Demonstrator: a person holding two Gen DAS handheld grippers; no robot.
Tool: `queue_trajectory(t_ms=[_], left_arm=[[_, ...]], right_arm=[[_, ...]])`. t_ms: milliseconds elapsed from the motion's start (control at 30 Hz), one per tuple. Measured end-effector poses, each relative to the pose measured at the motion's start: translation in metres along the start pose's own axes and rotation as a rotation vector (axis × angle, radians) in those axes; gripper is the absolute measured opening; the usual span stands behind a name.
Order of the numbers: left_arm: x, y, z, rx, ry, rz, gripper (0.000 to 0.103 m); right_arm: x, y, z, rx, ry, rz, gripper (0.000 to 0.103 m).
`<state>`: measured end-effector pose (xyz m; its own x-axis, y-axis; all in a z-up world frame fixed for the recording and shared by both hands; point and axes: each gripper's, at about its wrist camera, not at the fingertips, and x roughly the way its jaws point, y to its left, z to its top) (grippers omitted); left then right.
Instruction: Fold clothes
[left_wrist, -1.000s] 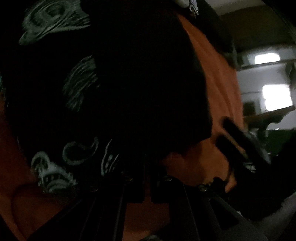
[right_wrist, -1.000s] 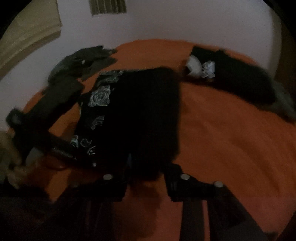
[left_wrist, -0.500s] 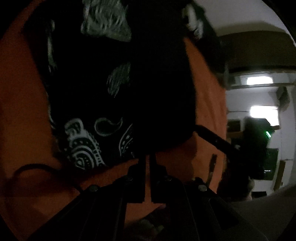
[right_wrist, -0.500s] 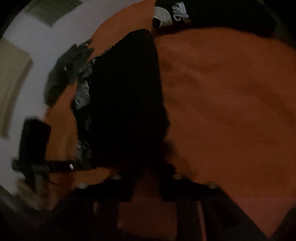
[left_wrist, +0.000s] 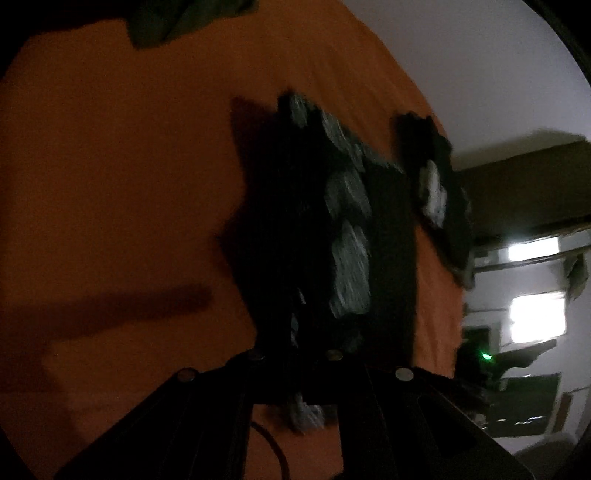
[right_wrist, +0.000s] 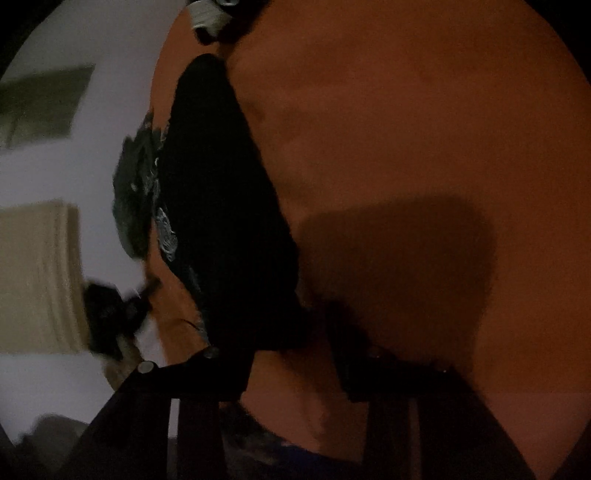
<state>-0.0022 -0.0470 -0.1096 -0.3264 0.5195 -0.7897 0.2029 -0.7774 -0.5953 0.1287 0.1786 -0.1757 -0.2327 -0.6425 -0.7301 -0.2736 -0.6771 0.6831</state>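
The black patterned garment (left_wrist: 332, 236) (right_wrist: 225, 206) is spread on the orange bed sheet (left_wrist: 122, 166) (right_wrist: 406, 129), its long axis running straight away from both tools. Its near edge is pinched in the left tool (left_wrist: 295, 373). The right tool (right_wrist: 291, 354) is seen spread apart, its left finger touching the garment's near corner. A second dark garment (left_wrist: 439, 192) lies just beyond.

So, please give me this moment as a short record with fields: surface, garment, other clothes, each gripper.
surface: orange bed sheet
garment: black patterned garment, lifted at the near edge
other clothes: black piece with white print; green cloth at the far edge
left gripper: shut on the garment edge
right gripper: fingers apart, garment edge at the left finger; grip unclear
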Motion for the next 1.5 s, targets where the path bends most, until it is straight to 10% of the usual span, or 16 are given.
queue_trajectory(t_ms=[167,300,433,500,633,967,1500], left_arm=[[0.026,-0.020,0.061,0.049,0.013,0.022,0.013],[0.053,-0.032,0.100,0.053,0.002,0.057,0.048],[0.071,-0.031,0.119,0.028,0.030,-0.035,0.042],[0.078,-0.034,0.123,0.029,0.046,-0.074,0.010],[0.071,-0.035,0.129,0.042,0.037,-0.048,0.010],[0.052,-0.006,0.143,-0.046,0.086,-0.237,0.051],[0.051,0.010,0.141,-0.075,0.059,-0.373,0.052]], right_arm=[[-0.016,0.047,0.043,-0.262,-0.055,-0.156,0.036],[-0.006,0.085,0.068,-0.360,-0.055,-0.167,0.036],[0.017,0.109,0.078,-0.414,-0.037,-0.153,0.036],[0.028,0.113,0.075,-0.431,-0.044,-0.153,0.036],[0.036,0.114,0.072,-0.493,-0.081,-0.189,0.029],[0.042,0.094,0.115,-0.377,-0.077,-0.104,0.034],[0.053,0.079,0.101,-0.330,-0.054,-0.084,0.034]])
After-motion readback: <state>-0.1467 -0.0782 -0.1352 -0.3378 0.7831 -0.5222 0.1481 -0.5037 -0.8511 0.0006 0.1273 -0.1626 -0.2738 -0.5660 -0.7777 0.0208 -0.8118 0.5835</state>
